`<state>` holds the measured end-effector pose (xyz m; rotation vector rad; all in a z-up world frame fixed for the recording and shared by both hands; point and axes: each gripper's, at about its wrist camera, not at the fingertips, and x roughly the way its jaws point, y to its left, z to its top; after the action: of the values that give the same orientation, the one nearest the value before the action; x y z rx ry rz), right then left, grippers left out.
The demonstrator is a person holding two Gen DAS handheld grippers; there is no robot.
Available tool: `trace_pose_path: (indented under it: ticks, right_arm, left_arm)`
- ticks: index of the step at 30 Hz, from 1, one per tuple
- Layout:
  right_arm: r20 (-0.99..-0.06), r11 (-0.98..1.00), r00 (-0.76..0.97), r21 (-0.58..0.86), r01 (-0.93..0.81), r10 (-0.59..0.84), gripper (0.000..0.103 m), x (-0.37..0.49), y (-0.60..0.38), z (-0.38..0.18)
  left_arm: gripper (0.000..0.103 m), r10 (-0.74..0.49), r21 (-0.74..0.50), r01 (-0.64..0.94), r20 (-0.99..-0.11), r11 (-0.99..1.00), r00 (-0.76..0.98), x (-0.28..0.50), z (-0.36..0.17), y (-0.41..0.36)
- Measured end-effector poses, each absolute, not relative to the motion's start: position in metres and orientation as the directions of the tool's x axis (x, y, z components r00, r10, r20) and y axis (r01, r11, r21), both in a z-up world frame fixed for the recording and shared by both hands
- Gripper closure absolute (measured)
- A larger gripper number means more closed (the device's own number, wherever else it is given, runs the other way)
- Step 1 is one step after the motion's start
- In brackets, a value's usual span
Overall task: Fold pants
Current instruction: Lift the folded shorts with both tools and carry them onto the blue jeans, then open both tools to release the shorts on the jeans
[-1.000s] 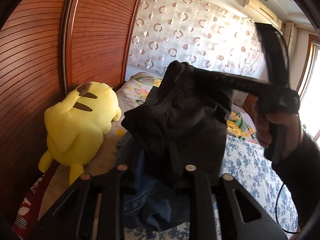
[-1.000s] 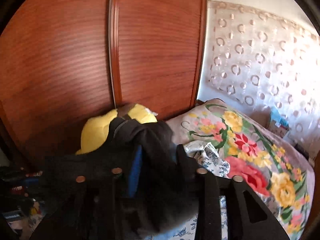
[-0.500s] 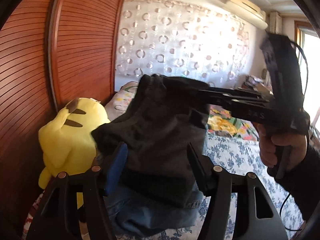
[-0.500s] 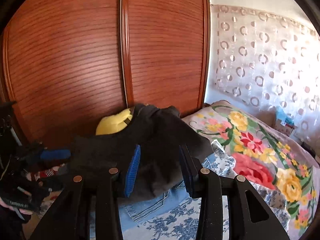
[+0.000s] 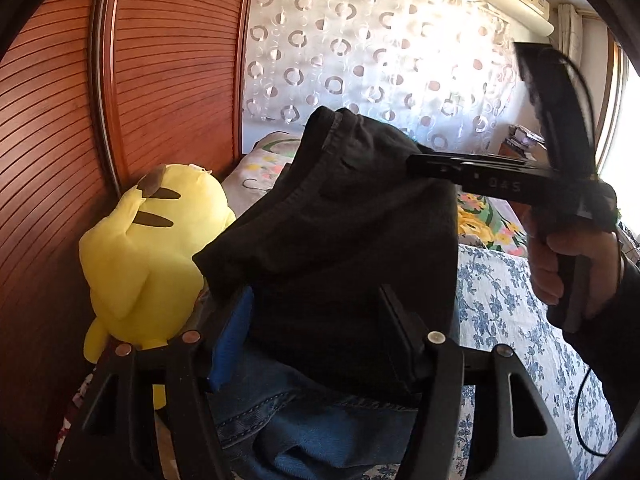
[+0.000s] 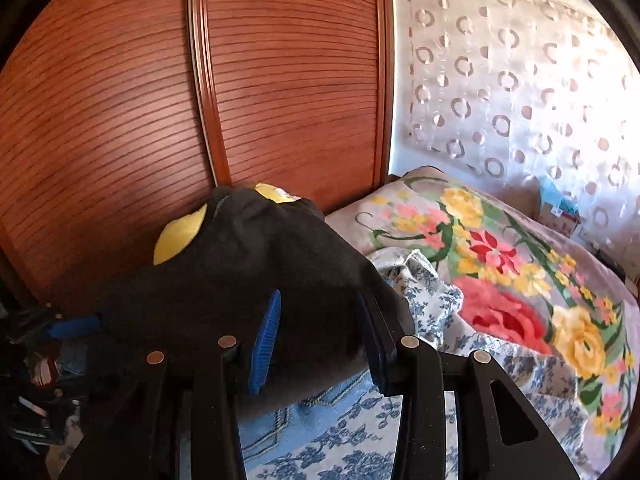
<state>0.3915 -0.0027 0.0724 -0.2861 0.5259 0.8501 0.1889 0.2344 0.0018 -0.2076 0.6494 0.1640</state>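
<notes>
— Looming at the back: ribbed wooden wardrobe doors [image 5: 168, 80], and beside them a sheer curtain [image 5: 360, 60] dotted with rings.

— And lower down?

— A bed, spread with a blue-flowered sheet [image 5: 500, 300]; farther up, a blanket [image 6: 500, 260] printed with big red and yellow blooms. Against the wardrobe, a yellow plush toy [image 5: 140, 260] sitting upright on the bed's edge.

— Where are the pants?

— Up in the air above the sheet. Black pants [image 5: 340, 240], bunched into a dark mound, hanging between both tools. Under them, lying on the sheet, a pair of blue jeans [image 5: 320, 432].

— State of the left gripper [image 5: 316, 332]?

— Spread wide, with the black cloth sagging down through the gap; blue pad [image 5: 230, 340] on one finger uncovered at its lower end. Cannot tell whether either pad presses the cloth.

— And the right gripper [image 6: 320, 340]?

— Also spread apart, black cloth heaped over and between its fingers, a blue pad [image 6: 266, 336] showing edge-on. From the left camera, seen sideways with its tip buried in the top of the pants, gripped by the right hand [image 5: 560, 264].
</notes>
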Motion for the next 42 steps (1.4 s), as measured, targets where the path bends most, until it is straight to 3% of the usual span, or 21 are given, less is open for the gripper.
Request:
trace_pose_path:
  ticks: [7, 8, 16, 18, 27, 37, 42]
  right_arm:
    - [-0.519, 0.652, 0.558, -0.001, -0.758, 0.648, 0.062, 0.367, -0.016, 0.076]
    - [-0.516, 0.657, 0.561, 0.003, -0.754, 0.647, 0.062, 0.364, -0.018, 0.076]
    - [-0.495, 0.696, 0.609, -0.012, -0.718, 0.62, 0.062, 0.336, -0.037, 0.076]
    - [-0.498, 0.708, 0.616, -0.006, -0.707, 0.611, 0.062, 0.331, -0.042, 0.076]
    - [-0.497, 0.749, 0.654, -0.013, -0.662, 0.57, 0.062, 0.306, -0.057, 0.075]
    - [-0.509, 0.798, 0.695, -0.025, -0.602, 0.508, 0.042, 0.277, -0.072, 0.063]
    - [-0.518, 0.821, 0.709, -0.024, -0.571, 0.478, 0.04, 0.264, -0.074, 0.055]
  left_arm:
    - [0.031, 0.083, -0.13, -0.203, -0.609, 0.97, 0.789, 0.188, 0.004, 0.23]
    - [0.025, 0.076, -0.136, -0.197, -0.606, 0.971, 0.792, 0.188, 0.005, 0.229]
    - [0.01, 0.067, -0.095, -0.155, -0.603, 0.983, 0.795, 0.189, 0.007, 0.214]
    - [0.001, 0.064, -0.093, -0.148, -0.599, 0.985, 0.798, 0.189, 0.009, 0.211]
    - [0.001, 0.074, -0.065, -0.135, -0.567, 0.989, 0.82, 0.187, 0.018, 0.193]
    - [0.001, 0.074, -0.035, -0.116, -0.577, 0.993, 0.813, 0.183, 0.014, 0.17]
    - [0.001, 0.08, -0.038, -0.126, -0.588, 0.991, 0.805, 0.177, 0.01, 0.161]
